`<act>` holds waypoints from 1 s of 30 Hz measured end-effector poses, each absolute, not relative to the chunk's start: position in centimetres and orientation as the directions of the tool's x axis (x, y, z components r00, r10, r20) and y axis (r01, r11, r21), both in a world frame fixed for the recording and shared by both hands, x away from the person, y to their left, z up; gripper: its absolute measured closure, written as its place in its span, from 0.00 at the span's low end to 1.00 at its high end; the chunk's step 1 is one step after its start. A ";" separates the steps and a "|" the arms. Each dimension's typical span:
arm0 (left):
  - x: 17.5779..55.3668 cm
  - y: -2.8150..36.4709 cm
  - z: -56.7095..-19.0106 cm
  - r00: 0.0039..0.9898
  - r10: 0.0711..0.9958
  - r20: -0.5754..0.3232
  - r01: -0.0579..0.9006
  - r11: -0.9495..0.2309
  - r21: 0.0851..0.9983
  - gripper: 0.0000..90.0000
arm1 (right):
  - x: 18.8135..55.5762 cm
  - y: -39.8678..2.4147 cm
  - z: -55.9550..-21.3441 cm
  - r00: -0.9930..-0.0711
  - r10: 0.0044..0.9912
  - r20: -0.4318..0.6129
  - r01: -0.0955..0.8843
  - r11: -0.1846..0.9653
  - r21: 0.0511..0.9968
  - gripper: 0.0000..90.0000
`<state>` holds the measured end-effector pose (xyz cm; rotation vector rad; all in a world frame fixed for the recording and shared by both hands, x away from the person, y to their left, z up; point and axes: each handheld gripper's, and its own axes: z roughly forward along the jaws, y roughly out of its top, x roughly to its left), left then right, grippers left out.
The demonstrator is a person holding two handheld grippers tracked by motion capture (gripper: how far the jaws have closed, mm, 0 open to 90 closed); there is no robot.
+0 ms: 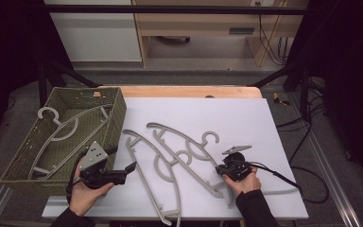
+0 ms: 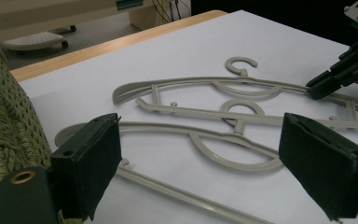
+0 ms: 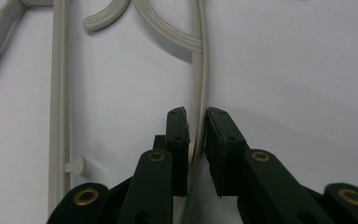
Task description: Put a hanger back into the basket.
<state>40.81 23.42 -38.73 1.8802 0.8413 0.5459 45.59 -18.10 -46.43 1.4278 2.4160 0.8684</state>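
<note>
Right gripper view: right claw (image 3: 196, 116) nearly closed on a grey hanger (image 3: 198, 84) rail lying on the tabletop (image 1: 246, 113) (grasp step); next, lift toward the basket (image 1: 116, 118). Left claw (image 2: 200, 158) gapes empty.

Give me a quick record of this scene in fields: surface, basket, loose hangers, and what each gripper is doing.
surface: white board on a wooden table
basket: green woven basket at the left, one grey hanger inside
loose hangers: three grey plastic hangers overlapping on the board
left gripper: jaws wide apart, nothing between them, aimed at the hangers
right gripper: jaws nearly closed around a thin hanger arm; whether the pads already press on it cannot be told
</note>
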 end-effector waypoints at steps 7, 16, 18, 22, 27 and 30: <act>40.8 23.3 -38.8 0.662 0.750 0.012 0.318 -0.295 0.901 0.14 | 45.5 -18.2 -46.2 -0.491 0.863 0.118 0.741 0.343 0.577 0.91; 40.7 23.3 -38.8 0.664 0.747 0.013 0.317 -0.297 0.901 0.14 | 44.9 -18.8 -45.9 -0.533 0.835 0.135 0.705 0.351 0.617 0.77; 40.7 23.3 -38.8 0.665 0.747 0.013 0.316 -0.297 0.901 0.14 | 44.7 -19.6 -45.5 -0.536 0.834 0.132 0.692 0.345 0.634 0.78; 40.7 23.3 -38.7 0.666 0.745 0.010 0.315 -0.295 0.902 0.14 | 44.0 -21.2 -45.5 -0.533 0.835 0.137 0.704 0.348 0.619 0.94; 40.6 23.2 -38.7 0.669 0.743 0.012 0.316 -0.299 0.900 0.14 | 43.7 -20.9 -46.3 -0.562 0.818 0.120 0.708 0.401 0.582 1.00; 40.6 23.1 -38.8 0.670 0.742 0.010 0.316 -0.298 0.900 0.15 | 43.5 -20.9 -46.4 -0.593 0.794 0.133 0.693 0.418 0.588 1.00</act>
